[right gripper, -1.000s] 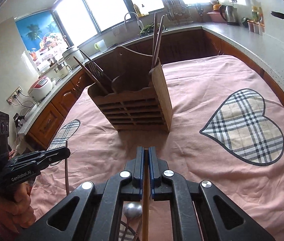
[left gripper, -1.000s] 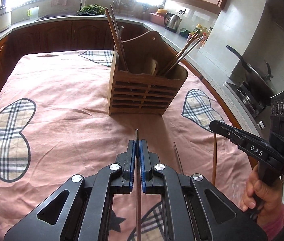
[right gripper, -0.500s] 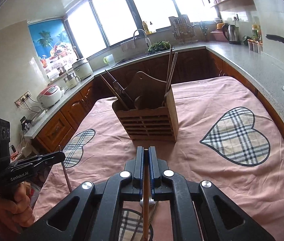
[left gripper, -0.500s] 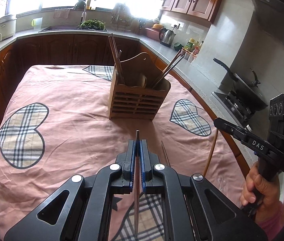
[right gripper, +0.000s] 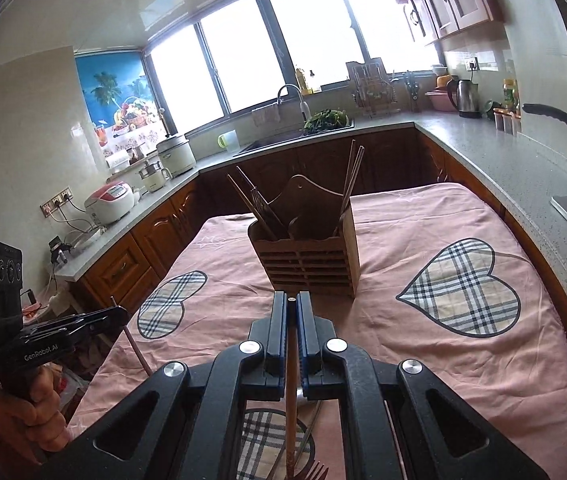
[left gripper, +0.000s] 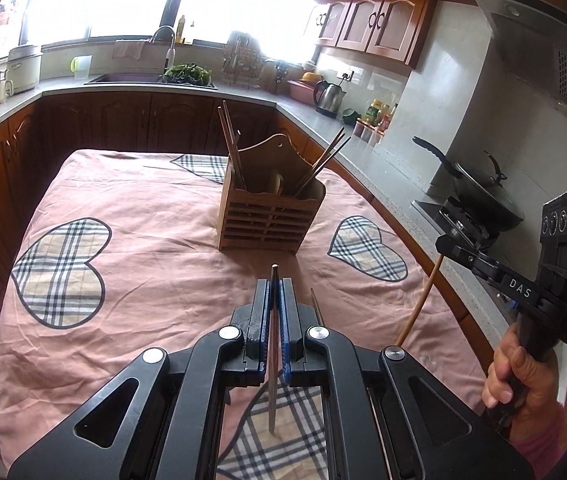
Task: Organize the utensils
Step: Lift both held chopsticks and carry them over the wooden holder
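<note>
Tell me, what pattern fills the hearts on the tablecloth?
Beige plaid hearts on the pink tablecloth; clearest from the right wrist.

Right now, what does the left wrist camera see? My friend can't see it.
The left claw is shut on a thin metal utensil above a pink tablecloth. A wooden utensil holder with chopsticks stands ahead.

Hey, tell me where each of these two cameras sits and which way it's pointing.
Left wrist: sits on the left hand-held gripper, shut on a chopstick, facing the holder on the table, stove side to the right; the right hand-held gripper and right hand show.
Right wrist: sits on the right hand-held gripper, shut on a wooden stick, facing the holder and windows; the left hand-held gripper and left hand show.
Shared: holder, table, sink counter, kettle.
</note>
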Tool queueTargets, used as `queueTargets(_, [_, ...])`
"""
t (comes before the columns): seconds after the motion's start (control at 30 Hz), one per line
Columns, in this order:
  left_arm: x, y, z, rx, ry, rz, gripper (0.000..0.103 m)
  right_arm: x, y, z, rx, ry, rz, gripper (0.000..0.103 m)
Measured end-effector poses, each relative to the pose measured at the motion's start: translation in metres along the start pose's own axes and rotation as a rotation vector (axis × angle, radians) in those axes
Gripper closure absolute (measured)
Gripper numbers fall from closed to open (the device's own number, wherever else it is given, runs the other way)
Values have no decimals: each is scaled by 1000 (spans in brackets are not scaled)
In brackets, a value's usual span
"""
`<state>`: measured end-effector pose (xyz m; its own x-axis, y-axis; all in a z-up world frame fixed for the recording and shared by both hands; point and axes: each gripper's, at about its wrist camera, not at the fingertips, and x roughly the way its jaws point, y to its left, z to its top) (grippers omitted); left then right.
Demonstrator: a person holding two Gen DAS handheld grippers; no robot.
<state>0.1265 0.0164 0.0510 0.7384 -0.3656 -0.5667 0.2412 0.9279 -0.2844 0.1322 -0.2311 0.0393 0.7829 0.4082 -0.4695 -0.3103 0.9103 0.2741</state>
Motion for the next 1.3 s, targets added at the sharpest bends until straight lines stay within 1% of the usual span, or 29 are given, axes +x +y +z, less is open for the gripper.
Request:
queueTargets(0.17, [-11,1,5,-1,-42,8,99,-10,4,6,-9,-45,-6,98])
queueTargets(0.4, [-20,2,18,-17,-106,-2,99,-15,8,16,-11,-125,-23,98])
queueTargets(0.57, [-25,3,32,-27,-158,-3,99,-12,3,24,9,-174,-23,98])
queueTargets(0.87, [-23,5,60,-28,-211,6,99,-4,-5,42,36,-234,-30,98])
queueTargets(1.3, [1,8,114,-39,-291,1,99,12,-15,97,57,-382,-40,98])
